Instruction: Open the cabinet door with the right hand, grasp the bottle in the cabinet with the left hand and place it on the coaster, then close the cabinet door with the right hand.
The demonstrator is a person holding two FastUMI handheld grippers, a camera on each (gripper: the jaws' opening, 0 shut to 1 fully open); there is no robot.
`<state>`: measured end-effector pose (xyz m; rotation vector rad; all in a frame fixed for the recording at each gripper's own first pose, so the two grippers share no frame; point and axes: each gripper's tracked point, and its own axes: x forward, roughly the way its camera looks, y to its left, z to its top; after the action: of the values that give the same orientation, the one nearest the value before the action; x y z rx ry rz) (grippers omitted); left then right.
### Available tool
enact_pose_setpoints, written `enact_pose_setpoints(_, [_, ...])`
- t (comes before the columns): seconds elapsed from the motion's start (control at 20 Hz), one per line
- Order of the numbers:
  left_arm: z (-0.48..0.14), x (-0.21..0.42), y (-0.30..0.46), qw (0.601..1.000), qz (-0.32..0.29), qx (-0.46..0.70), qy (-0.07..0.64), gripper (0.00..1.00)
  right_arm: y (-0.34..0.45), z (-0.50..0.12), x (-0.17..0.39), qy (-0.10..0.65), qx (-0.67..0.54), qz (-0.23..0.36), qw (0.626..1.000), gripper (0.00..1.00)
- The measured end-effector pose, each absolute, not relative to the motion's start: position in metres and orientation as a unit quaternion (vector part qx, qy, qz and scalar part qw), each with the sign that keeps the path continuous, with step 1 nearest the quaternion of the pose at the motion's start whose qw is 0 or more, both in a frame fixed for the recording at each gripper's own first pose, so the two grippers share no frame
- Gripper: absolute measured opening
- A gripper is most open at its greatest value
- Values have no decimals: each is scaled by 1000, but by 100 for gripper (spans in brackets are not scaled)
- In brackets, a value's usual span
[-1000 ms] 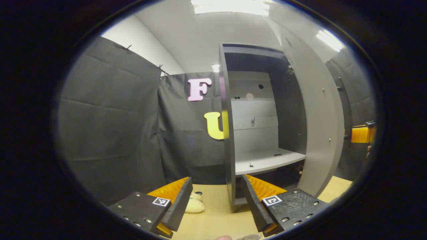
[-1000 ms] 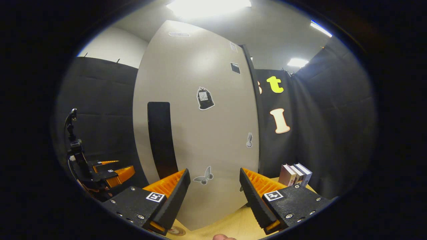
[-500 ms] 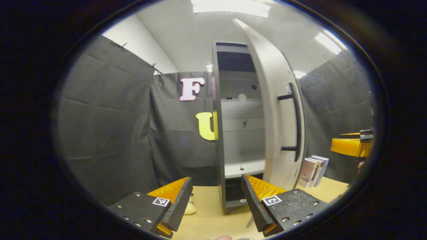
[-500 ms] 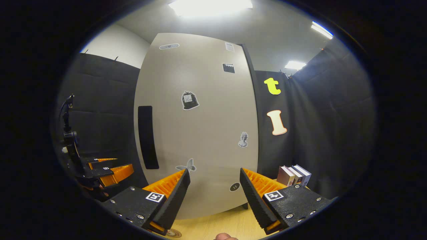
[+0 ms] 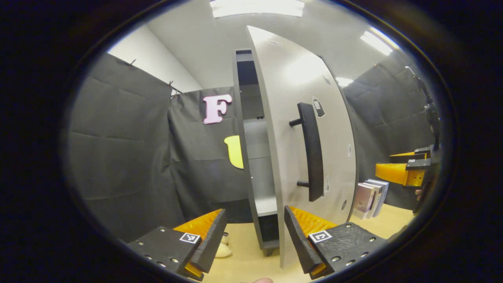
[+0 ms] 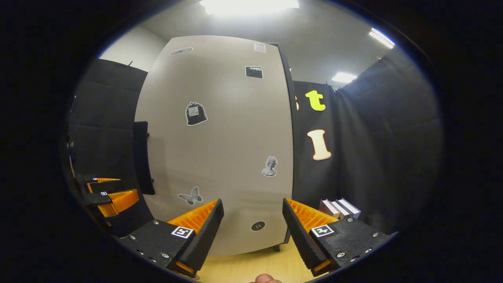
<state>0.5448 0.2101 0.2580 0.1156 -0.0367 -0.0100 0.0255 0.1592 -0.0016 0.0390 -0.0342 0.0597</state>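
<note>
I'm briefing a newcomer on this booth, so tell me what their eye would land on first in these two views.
The tall grey cabinet door, dotted with small stickers, dominates the right gripper view; in the left gripper view it stands ajar with its long black handle facing the camera. Through the gap a slice of pale shelf shows inside the cabinet. A few books stand on the wooden table right of the door, and both the left tool and the right tool are open and empty.

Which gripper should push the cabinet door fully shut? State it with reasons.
Right. The right gripper, open and empty, squarely faces the cabinet door's front, probably ready to push. The left gripper faces the door's free edge and the open gap.
</note>
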Motion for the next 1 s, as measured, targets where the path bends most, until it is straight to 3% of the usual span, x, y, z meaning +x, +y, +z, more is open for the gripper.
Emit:
enact_pose_setpoints(0.3, [252, 548, 216, 999, 11, 46, -7, 84, 159, -5, 31, -9, 14, 41, 999, 93])
enact_pose_setpoints(0.35, [252, 548, 213, 999, 9, 44, -7, 90, 159, -5, 32, -8, 15, 42, 999, 93])
enact_pose_setpoints(0.55, [253, 550, 211, 999, 6, 50, -8, 84, 153, -3, 38, -11, 10, 37, 999, 93])
enact_pose_setpoints(0.65, [254, 550, 211, 999, 2, 48, -7, 91, 150, -5, 43, -8, 13, 37, 999, 93])
enact_pose_setpoints(0.7, [256, 550, 211, 999, 1, 48, -7, 84, 150, -5, 45, -7, 17, 38, 999, 93])
enact_pose_setpoints(1.0, [262, 554, 206, 999, 14, 40, -14, 84, 152, 1, 60, -4, 19, 40, 999, 93])
